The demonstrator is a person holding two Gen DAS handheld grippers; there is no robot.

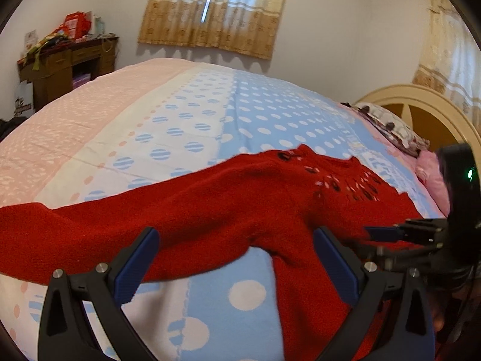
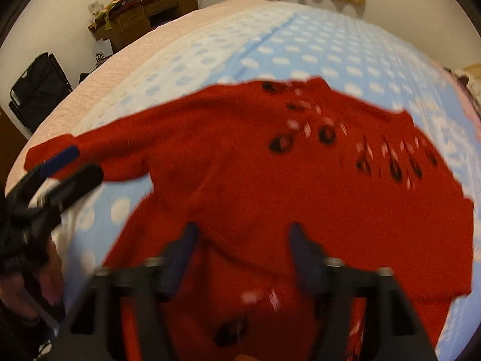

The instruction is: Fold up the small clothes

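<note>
One red sweater (image 2: 270, 186) lies spread on the bed (image 1: 255, 114), over the blue polka-dot blanket, one sleeve (image 1: 75, 234) stretched out to the side. Left tongs (image 1: 237, 258) spread wide, low over the sweater at the armpit; cloth passes between the fingers, pads not pressing it. Right tongs (image 2: 240, 258) also spread, above the sweater's lower body, nothing pinched; that view is blurred. Right tongs seen at the edge of the left view, near the sweater's hem. Pillow (image 1: 390, 129) by the headboard, well apart from the sweater.
</note>
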